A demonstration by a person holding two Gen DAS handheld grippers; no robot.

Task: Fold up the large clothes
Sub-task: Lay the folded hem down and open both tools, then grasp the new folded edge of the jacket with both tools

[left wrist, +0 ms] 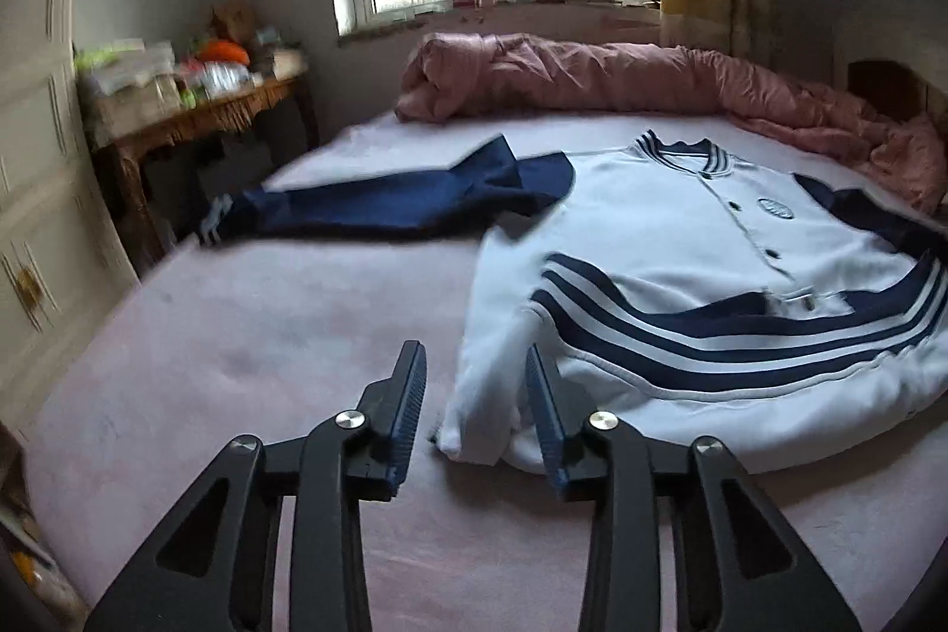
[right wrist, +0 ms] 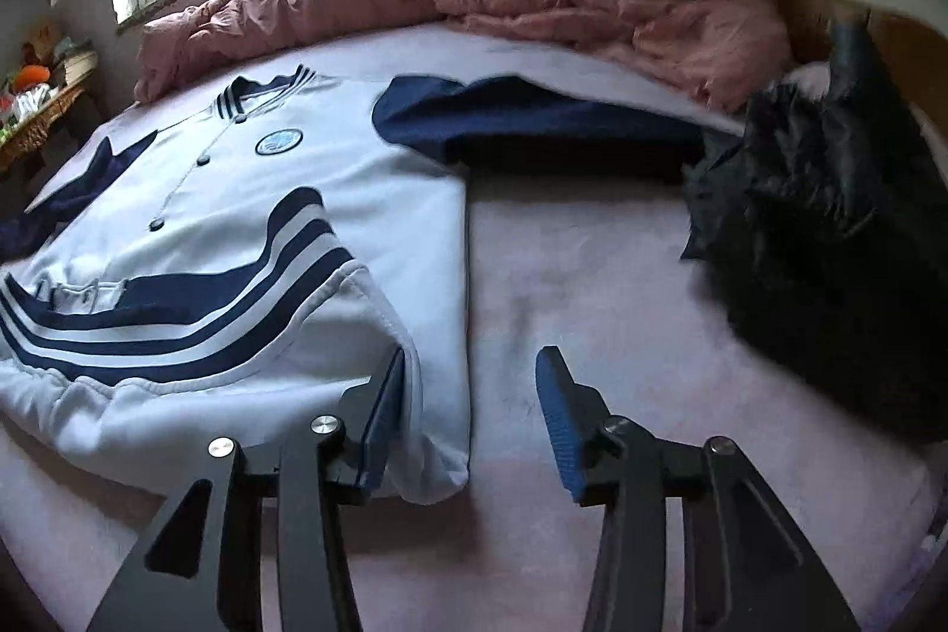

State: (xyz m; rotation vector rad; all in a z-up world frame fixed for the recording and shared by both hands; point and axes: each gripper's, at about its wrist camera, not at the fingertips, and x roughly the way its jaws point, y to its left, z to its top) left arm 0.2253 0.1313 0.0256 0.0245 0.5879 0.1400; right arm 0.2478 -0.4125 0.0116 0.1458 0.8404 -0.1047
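Note:
A white jacket with navy stripes and navy sleeves lies face up on the pink bed sheet; its bottom hem is rumpled and partly folded up. One navy sleeve stretches out to the left. My left gripper is open, its jaws either side of the jacket's lower left corner. In the right wrist view the jacket lies left of centre and its other sleeve points right. My right gripper is open around the jacket's lower right corner.
A rolled pink quilt lies along the far side of the bed under the window. A cluttered wooden table stands left of the bed, by a white cabinet. A black garment is heaped at the right by the headboard.

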